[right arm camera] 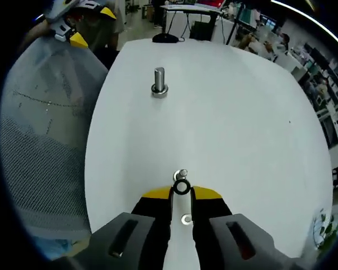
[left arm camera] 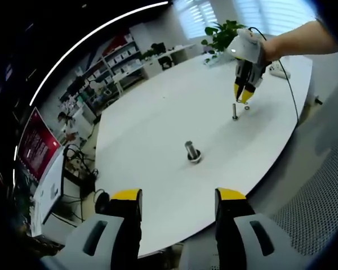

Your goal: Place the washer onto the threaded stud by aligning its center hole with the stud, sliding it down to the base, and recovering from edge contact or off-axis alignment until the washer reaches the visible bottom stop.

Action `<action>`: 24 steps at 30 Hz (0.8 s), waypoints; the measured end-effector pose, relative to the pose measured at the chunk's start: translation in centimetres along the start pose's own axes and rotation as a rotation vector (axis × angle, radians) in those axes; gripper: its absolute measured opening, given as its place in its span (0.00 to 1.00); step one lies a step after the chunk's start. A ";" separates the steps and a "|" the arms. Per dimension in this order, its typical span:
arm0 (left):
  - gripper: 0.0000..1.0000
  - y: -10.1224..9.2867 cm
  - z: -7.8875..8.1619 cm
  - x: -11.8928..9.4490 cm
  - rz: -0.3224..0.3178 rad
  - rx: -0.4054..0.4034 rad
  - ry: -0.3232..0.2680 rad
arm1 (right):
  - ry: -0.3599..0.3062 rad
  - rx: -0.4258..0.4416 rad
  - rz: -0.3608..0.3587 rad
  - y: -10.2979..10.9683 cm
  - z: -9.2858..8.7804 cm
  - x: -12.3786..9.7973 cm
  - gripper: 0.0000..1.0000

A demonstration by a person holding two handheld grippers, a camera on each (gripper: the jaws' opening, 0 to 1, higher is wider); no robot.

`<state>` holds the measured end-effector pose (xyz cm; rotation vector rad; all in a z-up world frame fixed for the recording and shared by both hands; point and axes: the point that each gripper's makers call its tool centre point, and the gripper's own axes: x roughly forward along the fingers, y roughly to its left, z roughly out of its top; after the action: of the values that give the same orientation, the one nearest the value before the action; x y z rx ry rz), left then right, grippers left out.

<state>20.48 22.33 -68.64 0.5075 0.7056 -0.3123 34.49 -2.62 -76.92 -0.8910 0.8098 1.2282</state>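
Two tools over one white surface (left arm camera: 158, 112), taken from left to right

Far left in the left gripper view: shelving and a red screen (left arm camera: 38, 140), of no use to the step. At the foot of that view, the left tool (left arm camera: 179, 203), jaws well apart and gripping nothing, hanging off the near edge. Just ahead of it, a larger bolt (left arm camera: 192, 152) standing upright in its collar, well apart from the work. Further right, the thin threaded stud (left arm camera: 235, 111), upright, and just beside its top the right tool (left arm camera: 244, 100), pointing down from a hand at the upper right.

In the right gripper view: a mesh chair back (right arm camera: 45, 140) at the left, the larger bolt (right arm camera: 159, 81) far up the surface, then the right tool (right arm camera: 182, 192) at the bottom, jaws drawn together and clamped on the washer (right arm camera: 182, 187) by its rim. Just beyond the washer, a small bright piece, probably the stud's top; too small to be sure. Probably at the aligning step, with the washer not yet over the threads.

To do it well: level the washer so its face lies square to the stud. Bring the hole directly above the tip before lowering. Descend slowly. On any catch at the edge, lift a little, re-centre, and try again rather than pressing. Release only with the washer threaded on, then check for it lying flat at the base
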 end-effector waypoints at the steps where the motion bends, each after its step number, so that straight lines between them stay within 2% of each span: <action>1: 0.51 0.0 0.1 0.0 -0.001 -0.003 -0.004 | -0.003 -0.001 -0.002 0.0 0.2 0.1 0.14; 3: 0.53 0.0 0.6 -0.2 -0.002 -0.030 -0.034 | 0.002 -0.011 -0.008 -0.1 0.4 0.4 0.14; 12: 0.52 -0.1 0.6 -0.2 -0.002 -0.019 -0.034 | 0.031 -0.039 -0.004 0.0 0.9 1.4 0.14; 24: 0.52 0.1 0.6 -0.2 0.003 -0.018 -0.034 | 0.080 -0.051 0.017 -0.1 0.1 2.8 0.14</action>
<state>20.67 22.07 -68.07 0.4852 0.6742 -0.3114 35.02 -1.32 -79.38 -0.9816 0.8537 1.2392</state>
